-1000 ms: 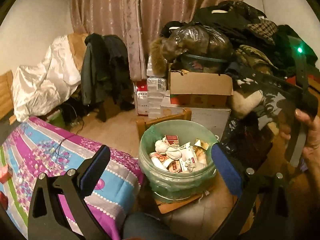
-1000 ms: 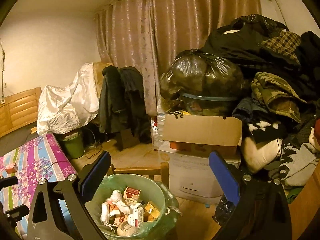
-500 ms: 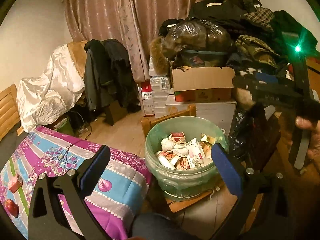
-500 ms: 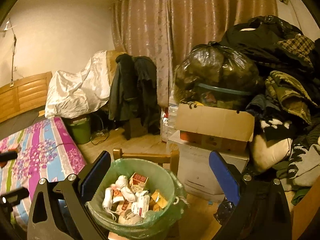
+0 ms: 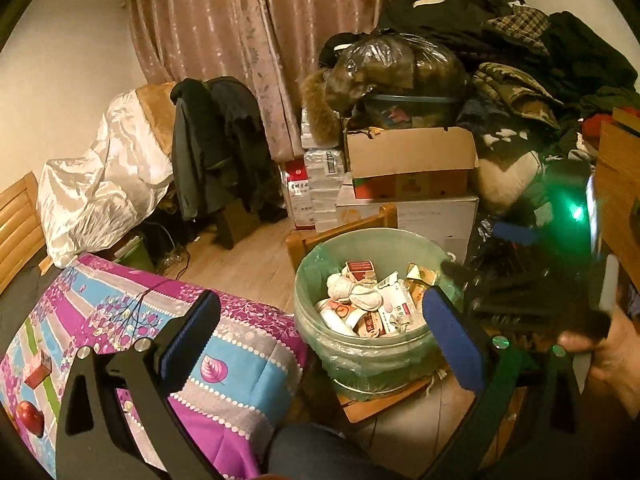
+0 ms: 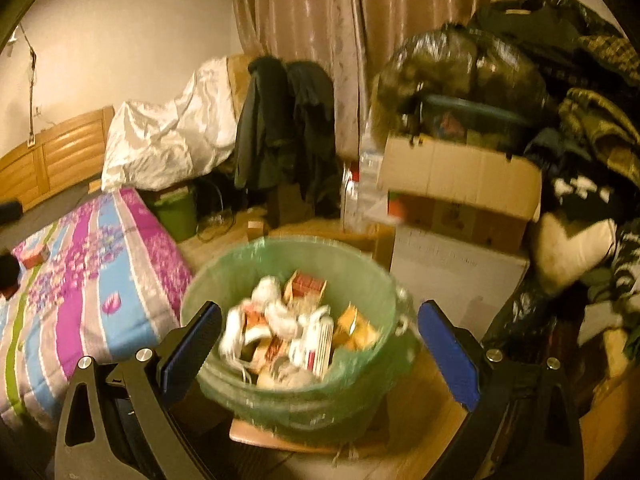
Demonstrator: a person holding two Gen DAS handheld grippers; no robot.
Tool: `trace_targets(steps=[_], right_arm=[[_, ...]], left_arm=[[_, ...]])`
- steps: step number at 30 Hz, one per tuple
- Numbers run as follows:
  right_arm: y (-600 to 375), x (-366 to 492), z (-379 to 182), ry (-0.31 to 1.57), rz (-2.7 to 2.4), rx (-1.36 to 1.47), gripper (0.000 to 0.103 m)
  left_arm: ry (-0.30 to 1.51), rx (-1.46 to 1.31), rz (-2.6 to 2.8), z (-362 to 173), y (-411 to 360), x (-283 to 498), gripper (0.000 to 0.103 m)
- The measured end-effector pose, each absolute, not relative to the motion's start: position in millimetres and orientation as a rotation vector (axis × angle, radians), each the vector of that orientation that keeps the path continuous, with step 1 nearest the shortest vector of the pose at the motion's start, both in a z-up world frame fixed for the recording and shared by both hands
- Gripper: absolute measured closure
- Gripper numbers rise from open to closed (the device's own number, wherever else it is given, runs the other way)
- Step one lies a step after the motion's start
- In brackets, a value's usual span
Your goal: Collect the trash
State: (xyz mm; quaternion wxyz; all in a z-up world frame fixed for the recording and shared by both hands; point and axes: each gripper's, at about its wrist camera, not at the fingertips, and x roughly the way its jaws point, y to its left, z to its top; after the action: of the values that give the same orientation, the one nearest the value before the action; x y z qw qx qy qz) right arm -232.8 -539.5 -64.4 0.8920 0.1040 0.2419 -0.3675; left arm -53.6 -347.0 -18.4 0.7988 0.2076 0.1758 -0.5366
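My left tool (image 5: 320, 322) has swung left since a moment ago, its fingers apart and holding nothing. Off its left finger, more of the striped bed cover (image 5: 120, 320) shows now, with a small red box (image 5: 38, 370) and a red apple (image 5: 29, 418) lying on it. The green-lined trash bin (image 5: 374, 354), full of cartons and wrappers, sits ahead, against the right finger. My right tool (image 6: 318, 334) has dropped closer, fingers spread wide and empty, the trash bin (image 6: 296, 400) now directly between them, blurred. Cardboard box (image 6: 460, 184) beyond right.
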Motion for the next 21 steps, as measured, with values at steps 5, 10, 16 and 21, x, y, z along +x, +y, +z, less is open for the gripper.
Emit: trace_targets(steps=[5, 10, 16, 21], right_arm=[[-538, -228, -83, 0.548, -0.755, 0.227, 0.005], [-537, -227, -97, 0.580, -0.741, 0.265, 0.005], [-540, -224, -96, 0.590, -0.723, 0.299, 0.005], [-542, -223, -94, 0.599, -0.729, 0.303, 0.005]], left_arm=[[0.368, 0.459, -1.157, -20, -351, -58, 0.006], [0.438, 0.468, -1.164, -22, -356, -57, 0.006], [0.465, 0.456, -1.139, -21, -357, -53, 0.006], [0.486, 0.429, -1.108, -17, -356, -46, 0.006]])
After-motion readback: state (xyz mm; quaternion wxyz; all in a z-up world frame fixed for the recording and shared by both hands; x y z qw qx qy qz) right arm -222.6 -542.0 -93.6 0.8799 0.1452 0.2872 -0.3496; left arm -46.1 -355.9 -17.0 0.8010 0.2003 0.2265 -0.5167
